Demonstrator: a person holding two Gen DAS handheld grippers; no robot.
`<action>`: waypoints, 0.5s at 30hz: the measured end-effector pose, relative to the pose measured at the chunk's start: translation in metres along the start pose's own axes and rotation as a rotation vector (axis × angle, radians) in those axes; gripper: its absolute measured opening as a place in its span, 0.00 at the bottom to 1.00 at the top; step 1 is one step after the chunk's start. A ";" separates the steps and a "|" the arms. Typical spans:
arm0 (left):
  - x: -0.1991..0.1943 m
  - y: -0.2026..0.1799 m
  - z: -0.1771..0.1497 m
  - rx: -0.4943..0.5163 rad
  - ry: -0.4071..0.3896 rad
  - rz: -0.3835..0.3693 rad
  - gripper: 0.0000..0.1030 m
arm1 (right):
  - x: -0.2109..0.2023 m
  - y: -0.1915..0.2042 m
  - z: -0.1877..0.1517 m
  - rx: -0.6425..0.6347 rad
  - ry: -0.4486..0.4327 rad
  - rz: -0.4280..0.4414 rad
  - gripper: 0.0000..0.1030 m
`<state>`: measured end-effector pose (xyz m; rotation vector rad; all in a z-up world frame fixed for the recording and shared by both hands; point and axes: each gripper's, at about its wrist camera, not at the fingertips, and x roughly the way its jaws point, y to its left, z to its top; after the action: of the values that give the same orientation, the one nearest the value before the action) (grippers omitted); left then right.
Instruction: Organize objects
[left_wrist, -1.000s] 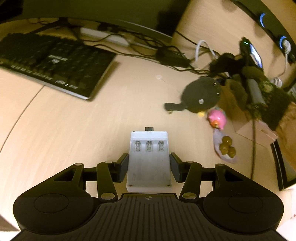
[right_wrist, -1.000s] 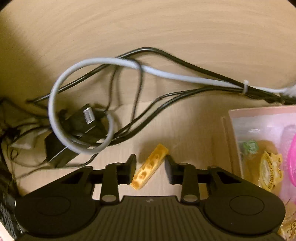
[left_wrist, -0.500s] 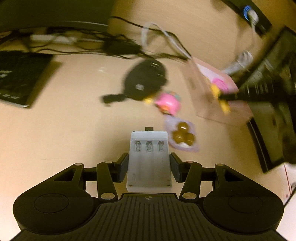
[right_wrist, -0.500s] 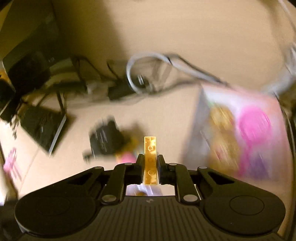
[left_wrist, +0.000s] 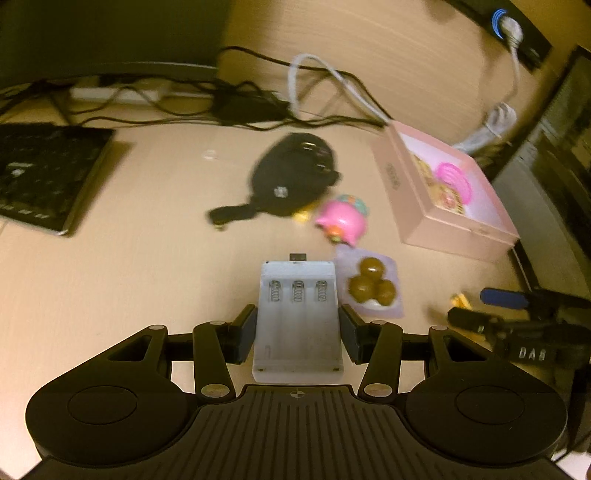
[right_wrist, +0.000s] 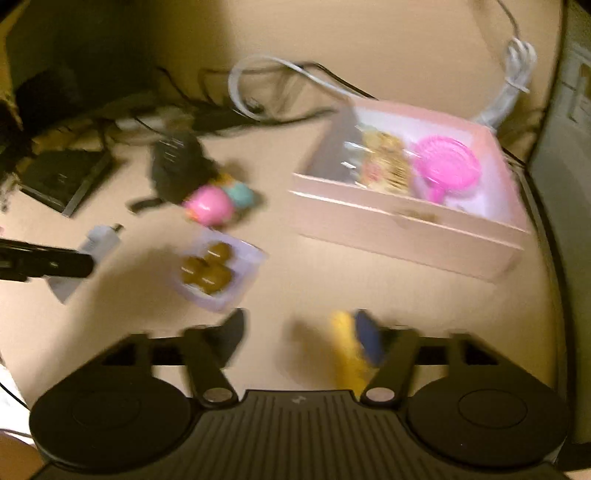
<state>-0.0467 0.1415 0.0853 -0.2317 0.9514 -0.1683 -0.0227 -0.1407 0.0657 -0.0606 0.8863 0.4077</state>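
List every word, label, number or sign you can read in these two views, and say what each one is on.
"DAB": white letters on the right hand-held gripper, seen at the right edge of the left wrist view.
Pink box: a small mark on its side wall, too blurred to read.
Keyboard: key legends too small and blurred.
Black round pouch: a small pale badge, unreadable.
Right wrist view: nothing legible, all motion-blurred.

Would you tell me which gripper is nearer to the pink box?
Right. The right gripper hovers just in front of the pink box; the left gripper is farther off, beyond the snack bag.
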 end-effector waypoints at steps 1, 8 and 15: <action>-0.003 0.004 0.000 -0.008 -0.002 0.008 0.51 | 0.006 0.011 0.001 -0.005 -0.003 0.009 0.74; -0.019 0.026 -0.012 -0.042 0.002 0.036 0.51 | 0.055 0.055 0.007 0.064 0.004 0.028 0.85; -0.030 0.045 -0.018 -0.068 0.001 0.056 0.51 | 0.084 0.064 0.019 0.122 -0.057 -0.016 0.96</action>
<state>-0.0775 0.1897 0.0868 -0.2668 0.9644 -0.0849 0.0146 -0.0510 0.0213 0.0562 0.8522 0.3380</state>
